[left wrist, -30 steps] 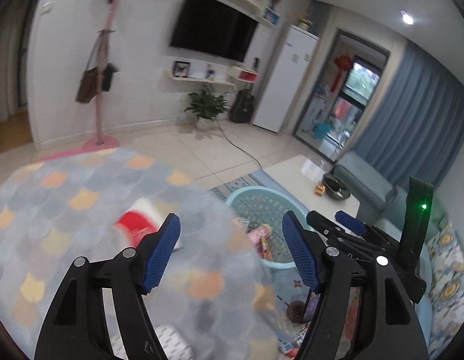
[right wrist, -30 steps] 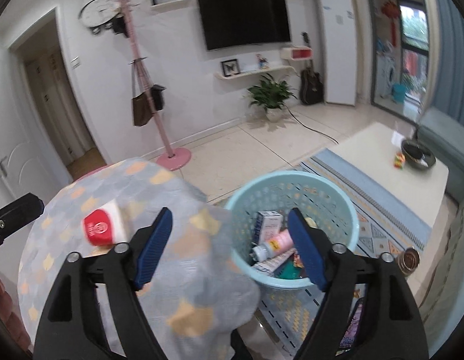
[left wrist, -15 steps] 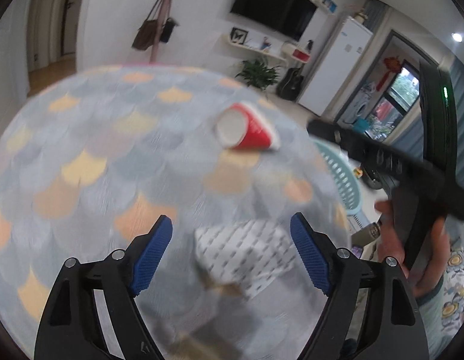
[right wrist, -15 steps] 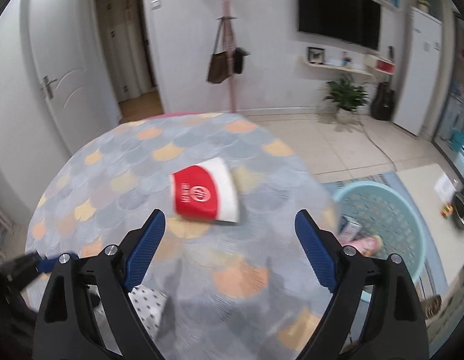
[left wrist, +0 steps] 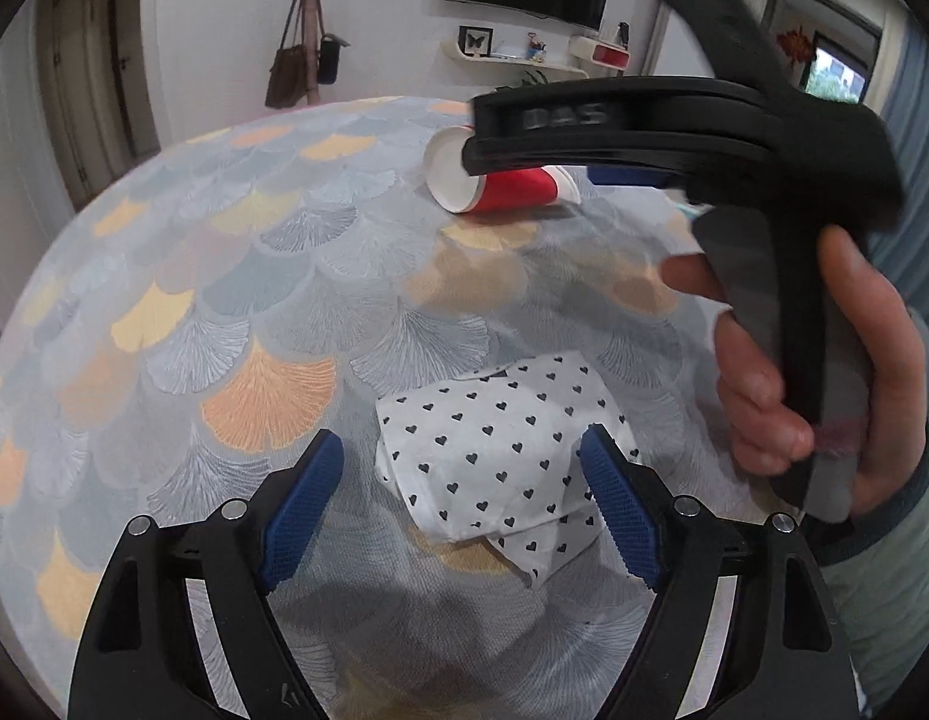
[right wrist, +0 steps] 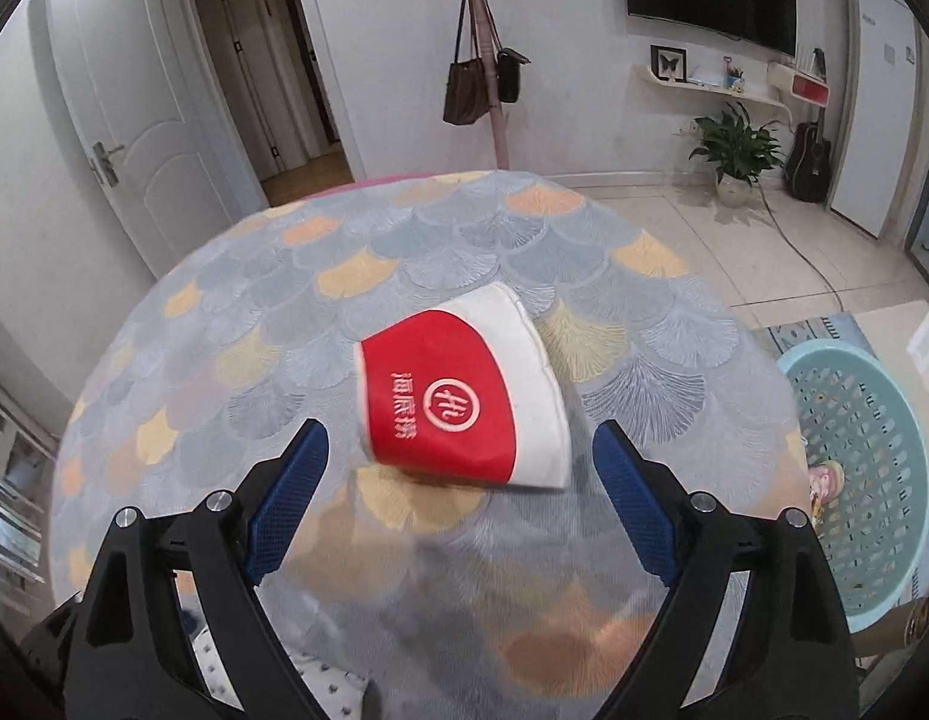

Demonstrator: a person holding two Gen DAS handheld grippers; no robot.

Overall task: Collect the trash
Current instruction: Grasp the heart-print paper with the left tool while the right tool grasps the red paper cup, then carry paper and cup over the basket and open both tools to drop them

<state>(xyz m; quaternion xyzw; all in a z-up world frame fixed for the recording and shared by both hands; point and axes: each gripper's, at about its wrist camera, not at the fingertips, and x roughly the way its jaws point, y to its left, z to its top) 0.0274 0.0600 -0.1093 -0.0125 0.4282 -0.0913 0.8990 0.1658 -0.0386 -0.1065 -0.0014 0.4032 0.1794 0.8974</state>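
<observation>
Hovering low over the round tabletop (right wrist: 236, 312) with its fan-patterned cloth, both tongs stood wide open and gripped nothing. The left tongs (left wrist: 461, 498) bracketed the crumpled white paper napkin printed with small black hearts (left wrist: 500, 450), which lay near the tabletop's near edge, directly between the 2 blue pads and slightly ahead of them. The right tongs (right wrist: 461, 492) faced the tipped-over red-and-white paper cup (right wrist: 464, 402), which lay on its side toward the middle of the tabletop. Its long axis ran roughly crosswise to the tongs' line of reach, mouth toward the left pad, base toward the right. So each hand had its own item straight ahead. The pale blue perforated plastic basket (right wrist: 854, 480) sat beyond the tabletop's right edge, lower down, nearer the right hand. Neither item appeared touched yet.
</observation>
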